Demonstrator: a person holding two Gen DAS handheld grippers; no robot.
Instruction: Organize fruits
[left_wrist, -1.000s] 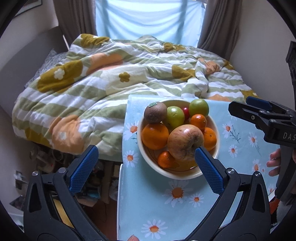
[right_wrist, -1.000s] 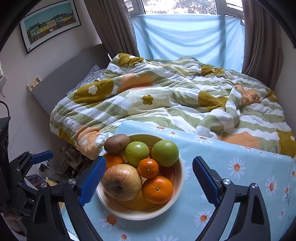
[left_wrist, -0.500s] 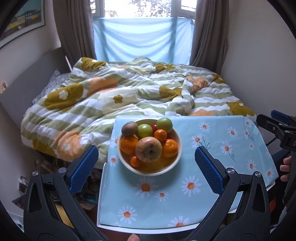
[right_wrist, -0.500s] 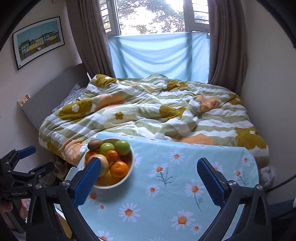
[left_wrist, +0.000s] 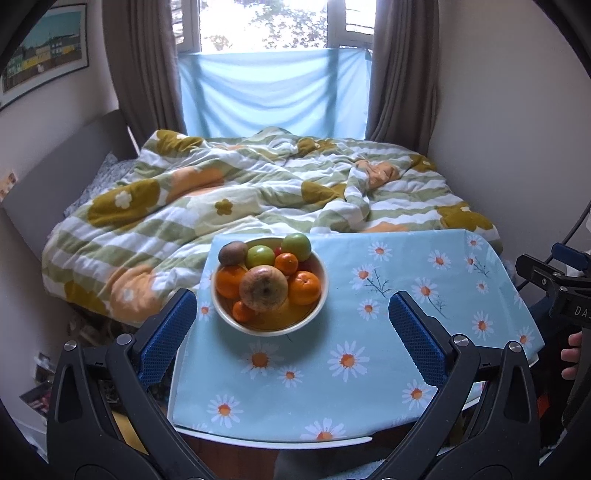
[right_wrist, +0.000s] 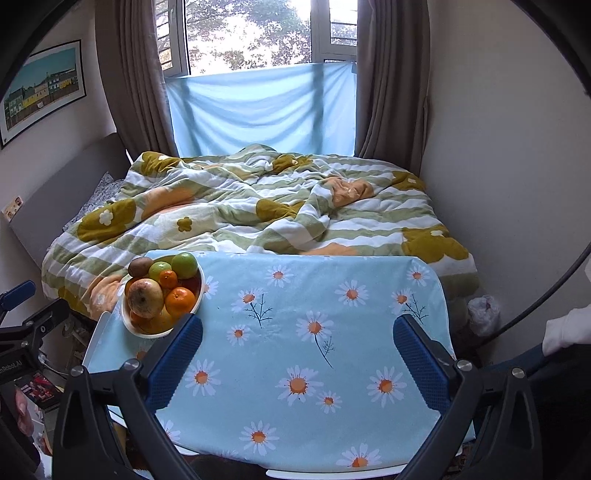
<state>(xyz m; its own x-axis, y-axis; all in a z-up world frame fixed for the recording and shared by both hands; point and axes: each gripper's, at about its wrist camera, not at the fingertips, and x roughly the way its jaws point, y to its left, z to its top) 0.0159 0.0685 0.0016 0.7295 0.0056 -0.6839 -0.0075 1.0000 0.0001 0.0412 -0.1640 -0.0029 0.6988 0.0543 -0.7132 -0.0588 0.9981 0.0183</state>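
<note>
the fruit bowl sits on the daisy tablecloth at its left far corner, beside the bed. left gripper and right gripper hang spread wide, empty.

tablecloth: light blue, daisies | bowl: cream | duvet: green-striped, floral

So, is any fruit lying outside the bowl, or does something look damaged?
No fruit lies outside the bowl. The large apple on top looks odd: its skin is brownish and blotched, perhaps bruised or old. Nothing is spilled on the tablecloth.
</note>
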